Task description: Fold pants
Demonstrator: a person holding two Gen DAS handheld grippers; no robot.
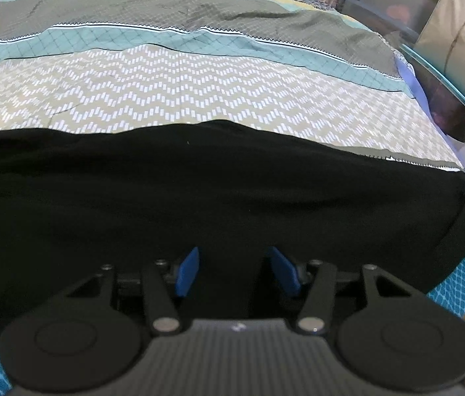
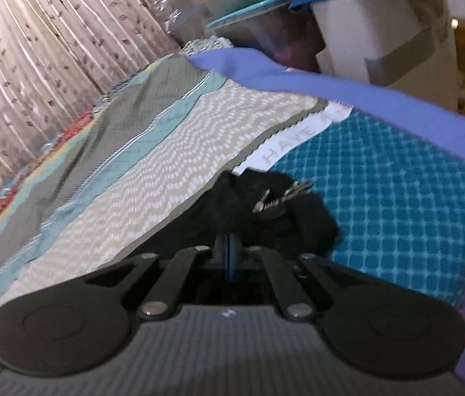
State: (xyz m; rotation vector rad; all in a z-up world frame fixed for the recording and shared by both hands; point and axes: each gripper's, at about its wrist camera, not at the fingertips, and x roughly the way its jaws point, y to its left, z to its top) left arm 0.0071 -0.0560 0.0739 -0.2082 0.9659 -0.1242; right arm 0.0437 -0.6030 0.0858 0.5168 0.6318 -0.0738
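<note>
Black pants (image 1: 199,191) lie spread across the near part of the patterned bedspread (image 1: 173,92). My left gripper (image 1: 235,270) is open, its blue pads (image 1: 188,272) apart just above the black cloth, holding nothing. In the right wrist view my right gripper (image 2: 231,247) is shut, its blue pads pressed together on a bunched end of the black pants (image 2: 265,211), lifted a little off the bed. A striped drawstring (image 2: 275,198) hangs out of the bunched cloth.
The bed's edge is at the right, with a teal checked sheet (image 2: 381,198) and a purple-blue cloth (image 2: 331,85). Plastic storage bins (image 1: 430,49) and boxes (image 2: 381,33) stand beside the bed. A curtain (image 2: 34,49) hangs behind it.
</note>
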